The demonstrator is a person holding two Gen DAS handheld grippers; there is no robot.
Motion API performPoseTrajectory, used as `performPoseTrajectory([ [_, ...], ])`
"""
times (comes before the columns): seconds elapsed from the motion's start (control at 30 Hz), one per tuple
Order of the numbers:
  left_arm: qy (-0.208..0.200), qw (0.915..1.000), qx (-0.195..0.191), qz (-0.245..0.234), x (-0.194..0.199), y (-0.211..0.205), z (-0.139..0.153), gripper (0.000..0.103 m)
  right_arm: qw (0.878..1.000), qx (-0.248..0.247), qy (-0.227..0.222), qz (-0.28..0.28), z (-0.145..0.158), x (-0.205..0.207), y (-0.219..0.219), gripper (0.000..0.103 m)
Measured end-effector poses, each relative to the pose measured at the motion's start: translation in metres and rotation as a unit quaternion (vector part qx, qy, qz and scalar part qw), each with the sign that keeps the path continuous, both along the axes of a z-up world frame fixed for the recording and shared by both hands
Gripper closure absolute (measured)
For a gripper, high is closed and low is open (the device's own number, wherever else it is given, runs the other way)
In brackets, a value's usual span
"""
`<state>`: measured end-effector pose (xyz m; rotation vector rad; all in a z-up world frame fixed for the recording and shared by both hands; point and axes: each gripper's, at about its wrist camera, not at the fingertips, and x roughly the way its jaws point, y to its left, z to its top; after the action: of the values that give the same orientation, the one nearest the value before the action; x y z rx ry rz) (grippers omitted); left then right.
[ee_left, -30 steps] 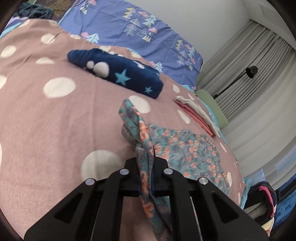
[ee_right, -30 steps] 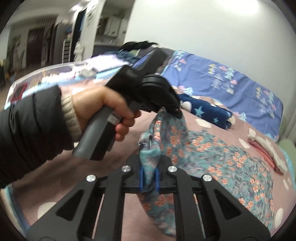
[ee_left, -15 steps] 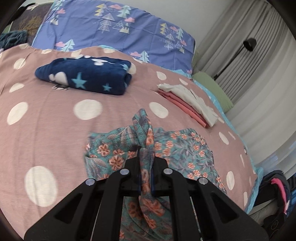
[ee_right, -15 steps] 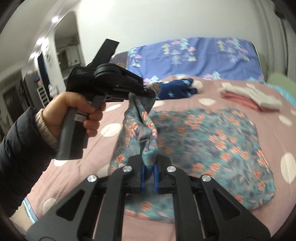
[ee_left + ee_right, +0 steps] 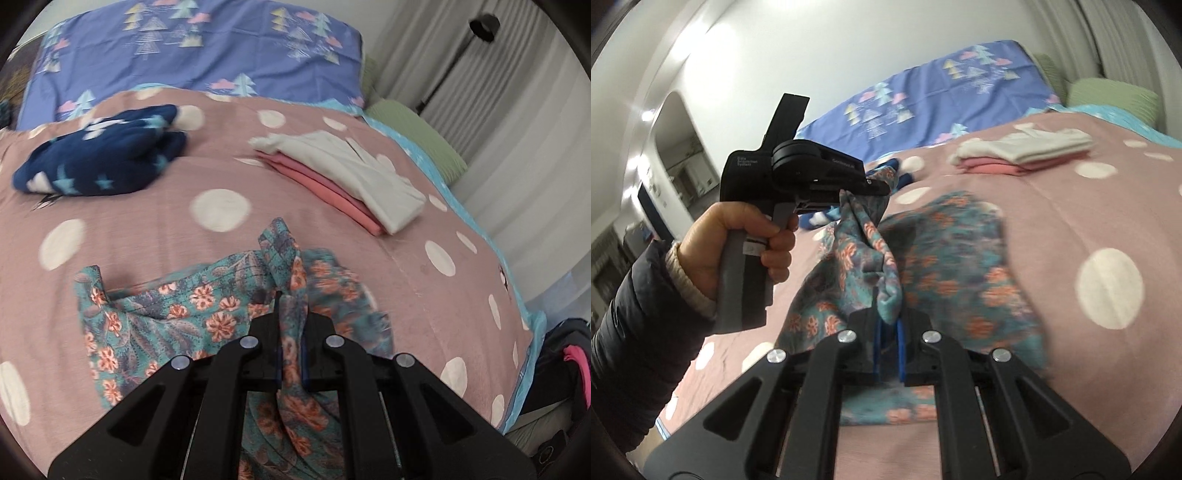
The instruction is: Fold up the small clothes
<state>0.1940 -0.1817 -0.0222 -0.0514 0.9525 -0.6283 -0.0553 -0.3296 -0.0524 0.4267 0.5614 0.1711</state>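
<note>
**Teal floral garment pinched at two corners over the bed**

Teal floral garment (image 5: 192, 306) hangs lifted at one edge, the rest trailing on the bed (image 5: 147, 229). Left gripper (image 5: 290, 354) and right gripper (image 5: 888, 343) are each clamped tight on a bunched corner. Thin cloth could slip free or fold crooked if one hand leads. Nearby lie a navy star blanket (image 5: 99, 166) and a folded pink-and-white stack (image 5: 351, 177); curtains (image 5: 517, 129) hang beyond.

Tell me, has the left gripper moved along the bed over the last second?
Yes. The left gripper, shut on the floral garment, has swung toward the folded white and pink stack; the navy star blanket slid to the left of its view.
</note>
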Motion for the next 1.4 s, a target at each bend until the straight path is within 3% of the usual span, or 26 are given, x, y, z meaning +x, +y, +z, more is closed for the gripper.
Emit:
performPoseTrajectory([
  [0.33, -0.022, 0.9952, 0.071, -0.063, -0.003, -0.091, -0.031, 0.095, 0.997, 0.046, 0.047, -0.045, -0.031, -0.005, -0.048, 0.097],
  [0.37, -0.023, 0.9952, 0.068, -0.067, -0.003, -0.093, -0.032, 0.087, 0.996, 0.052, 0.053, -0.046, -0.035, -0.005, -0.049, 0.097],
  [0.4, -0.021, 0.9952, 0.063, -0.071, -0.005, -0.095, -0.032, 0.068, 0.995, 0.059, 0.060, -0.046, -0.039, -0.004, -0.051, 0.097],
  [0.47, -0.020, 0.9959, 0.053, -0.071, -0.008, -0.093, -0.025, 0.050, 0.994, 0.074, 0.074, -0.045, -0.047, -0.005, -0.054, 0.097],
  [0.57, -0.050, 0.9939, 0.032, -0.093, -0.032, -0.080, 0.003, 0.041, 0.991, 0.098, 0.084, -0.038, -0.053, -0.005, -0.058, 0.097],
  [0.7, -0.127, 0.9832, 0.057, -0.118, -0.083, -0.048, 0.025, 0.024, 0.988, 0.128, 0.086, -0.029, -0.055, -0.005, -0.063, 0.097],
  [0.83, -0.169, 0.9691, 0.105, -0.145, -0.145, -0.004, 0.011, 0.022, 0.982, 0.165, 0.085, -0.017, -0.054, -0.004, -0.070, 0.097],
  [1.03, -0.143, 0.9641, 0.177, -0.136, -0.213, 0.045, -0.050, 0.017, 0.981, 0.183, 0.069, 0.006, -0.037, -0.005, -0.070, 0.097],
  [1.13, -0.141, 0.9690, 0.164, -0.119, -0.223, 0.053, -0.060, 0.017, 0.981, 0.187, 0.057, 0.016, -0.024, -0.006, -0.066, 0.098],
  [1.23, -0.164, 0.9655, 0.183, -0.087, -0.222, 0.058, -0.066, 0.017, 0.981, 0.184, 0.053, 0.002, -0.019, -0.008, -0.068, 0.098],
  [1.33, -0.173, 0.9585, 0.219, -0.057, -0.215, 0.069, -0.076, 0.017, 0.982, 0.165, 0.089, -0.026, -0.034, -0.009, -0.076, 0.098],
  [1.4, -0.151, 0.9640, 0.212, -0.055, -0.213, 0.081, -0.083, 0.018, 0.979, 0.149, 0.131, -0.040, -0.055, -0.007, -0.079, 0.097],
])
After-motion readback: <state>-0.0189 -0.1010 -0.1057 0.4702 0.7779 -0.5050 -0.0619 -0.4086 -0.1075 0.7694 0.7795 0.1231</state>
